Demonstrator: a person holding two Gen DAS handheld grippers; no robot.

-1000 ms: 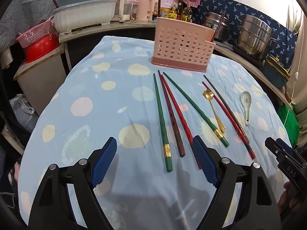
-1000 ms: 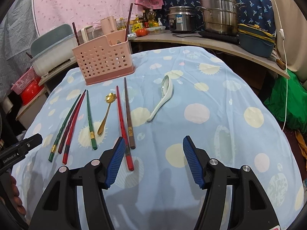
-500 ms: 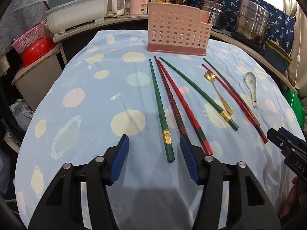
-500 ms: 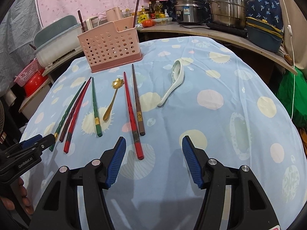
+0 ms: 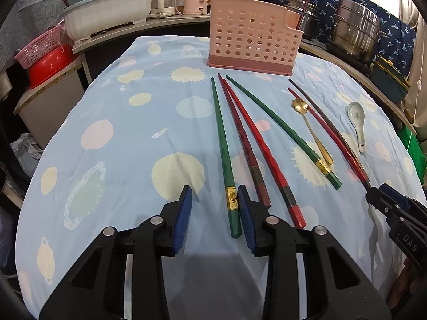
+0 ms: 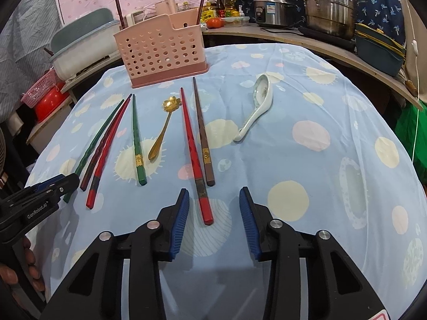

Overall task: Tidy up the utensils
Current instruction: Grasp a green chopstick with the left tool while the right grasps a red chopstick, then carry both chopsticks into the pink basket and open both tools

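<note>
a: starting at the left: left gripper [image 5: 214, 214] low over the blue spotted tablecloth [image 5: 128, 144], jaws closing, nothing clamped yet. thick end of the leftmost green chopstick [image 5: 222, 146] lying between the pads, hard against the right-hand pad [image 5: 245, 221], clear of the other.

b: next along, dark red chopstick [image 5: 244, 144] and bright red chopstick [image 5: 263, 146], flat on the cloth, tips nearly meeting up by the pink utensil basket [image 5: 253, 37].

a: then a second green chopstick [image 6: 137, 140], gold band near the butt, and just beside it the gold spoon [image 6: 162, 128] with its flower-shaped bowl toward the basket.

b: over to the right gripper [image 6: 213, 214]: jaws closing too, not clenched on anything. butt of the red chopstick [image 6: 192, 149] between the blue pads, neither one touching it.

a: brown chopstick [image 6: 202, 130] right alongside, just outside the gap.

b: farthest right, white ceramic spoon [image 6: 256, 106], bowl up, well apart from both claws. basket upright at the far edge, a couple of dark sticks already poking out of it.
</note>
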